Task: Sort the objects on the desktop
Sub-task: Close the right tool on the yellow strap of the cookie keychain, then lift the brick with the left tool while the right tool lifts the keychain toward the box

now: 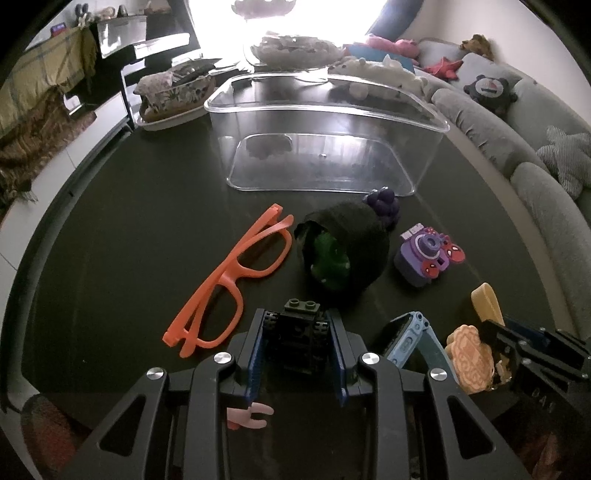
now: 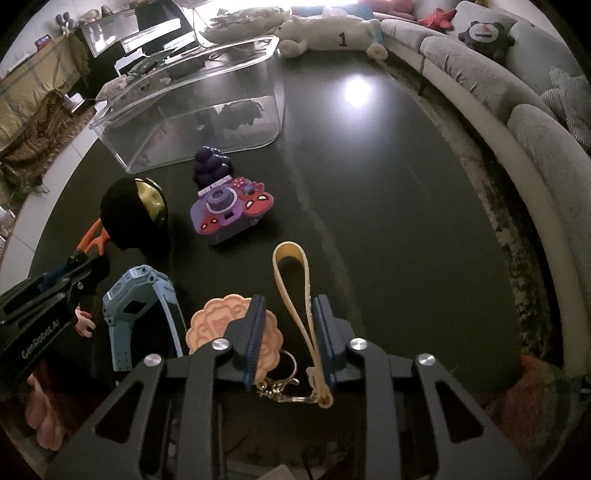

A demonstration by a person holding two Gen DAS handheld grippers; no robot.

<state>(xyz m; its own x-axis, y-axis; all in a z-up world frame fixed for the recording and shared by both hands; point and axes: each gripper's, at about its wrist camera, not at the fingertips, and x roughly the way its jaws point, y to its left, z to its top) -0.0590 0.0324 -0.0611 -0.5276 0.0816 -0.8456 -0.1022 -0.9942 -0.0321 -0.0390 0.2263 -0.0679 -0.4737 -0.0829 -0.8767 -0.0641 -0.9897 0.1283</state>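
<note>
My left gripper (image 1: 297, 332) has its fingers on both sides of a black brick-built toy (image 1: 299, 341) with a green brick on top; it looks shut on it. My right gripper (image 2: 289, 325) is open over the keychain: the yellow strap (image 2: 295, 291) lies between its fingers and the mooncake charm (image 2: 221, 328) sits under its left finger. A clear plastic bin (image 1: 325, 136) stands at the back. On the dark table lie orange glasses (image 1: 236, 273), a black pouch (image 1: 347, 247) with something green inside, purple grapes (image 1: 384, 203), a purple toy camera (image 1: 424, 254) and a blue watch (image 2: 133, 314).
A grey sofa (image 1: 517, 122) with plush toys curves along the right. A white plush (image 2: 332, 35) and a cloth-lined basket (image 1: 173, 92) sit beyond the bin. A small pink figure (image 1: 247, 415) lies under my left gripper. The table edge (image 2: 480, 166) curves on the right.
</note>
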